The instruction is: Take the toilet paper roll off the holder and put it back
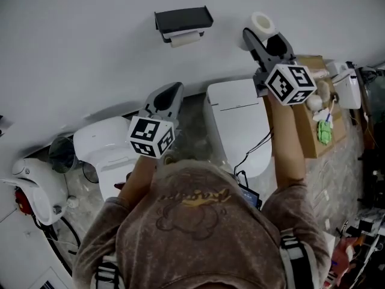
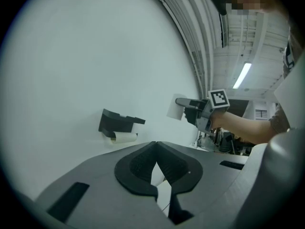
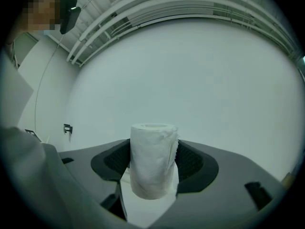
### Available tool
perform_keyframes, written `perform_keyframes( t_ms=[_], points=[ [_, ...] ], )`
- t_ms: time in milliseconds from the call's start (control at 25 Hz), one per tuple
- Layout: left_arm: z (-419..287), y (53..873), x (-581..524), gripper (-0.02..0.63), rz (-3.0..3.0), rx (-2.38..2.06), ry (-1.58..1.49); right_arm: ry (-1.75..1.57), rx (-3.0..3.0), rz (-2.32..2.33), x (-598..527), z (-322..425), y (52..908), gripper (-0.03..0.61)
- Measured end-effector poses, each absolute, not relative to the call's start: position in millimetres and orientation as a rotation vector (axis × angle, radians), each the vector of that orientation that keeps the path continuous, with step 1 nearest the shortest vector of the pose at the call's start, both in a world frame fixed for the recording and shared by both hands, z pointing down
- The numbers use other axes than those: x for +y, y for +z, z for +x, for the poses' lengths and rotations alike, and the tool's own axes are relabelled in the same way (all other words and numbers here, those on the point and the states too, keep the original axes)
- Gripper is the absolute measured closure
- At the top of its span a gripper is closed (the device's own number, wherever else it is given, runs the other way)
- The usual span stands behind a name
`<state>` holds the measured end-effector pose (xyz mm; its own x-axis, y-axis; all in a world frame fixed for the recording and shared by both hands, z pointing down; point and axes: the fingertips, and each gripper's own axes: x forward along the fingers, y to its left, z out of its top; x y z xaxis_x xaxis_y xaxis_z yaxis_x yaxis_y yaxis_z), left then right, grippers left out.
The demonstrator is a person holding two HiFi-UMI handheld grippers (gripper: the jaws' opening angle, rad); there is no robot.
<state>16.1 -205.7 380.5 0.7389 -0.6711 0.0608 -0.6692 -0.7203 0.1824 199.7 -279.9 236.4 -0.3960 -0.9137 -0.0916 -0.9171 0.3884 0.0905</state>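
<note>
A: Fingers [image 3: 194, 162] of the right gripper [image 3: 153, 162], black ribbed rubber, press both sides of the white, soft-crinkled toilet paper roll [image 3: 153, 168]. It stands upright, hollow core on top.
B: And the left gripper [image 2: 156, 149]?
A: Its curved black pads meet at the tips, with nothing between them.
B: Where's the roll?
A: Up near the smooth white wall [image 1: 90, 41], well right of the black boxy plastic holder [image 1: 183, 20] — a pale paper roll [image 1: 185, 39] sits beneath its flat lid.

Right gripper [image 3: 153, 168] clamped on upright toilet paper roll [image 3: 153, 160]; white wall [image 3: 190, 80] behind.
</note>
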Motion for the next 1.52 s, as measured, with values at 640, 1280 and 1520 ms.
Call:
perform_keyframes(
  t_ms=[640,1280,1520],
  points=[
    [14,392,-211,0.595,2.689,-1.113,-0.021,0.057,2.648,-1.789,-215,195,352,0.307],
    [-15,413,-208,0.594,2.645,-1.22,0.057,-0.21,2.661,-1.772,-179,155,434,0.303],
    [-19,415,-206,0.595,2.64,-1.233,0.062,-0.277,2.679,-1.76,-168,146,451,0.303]
  ],
)
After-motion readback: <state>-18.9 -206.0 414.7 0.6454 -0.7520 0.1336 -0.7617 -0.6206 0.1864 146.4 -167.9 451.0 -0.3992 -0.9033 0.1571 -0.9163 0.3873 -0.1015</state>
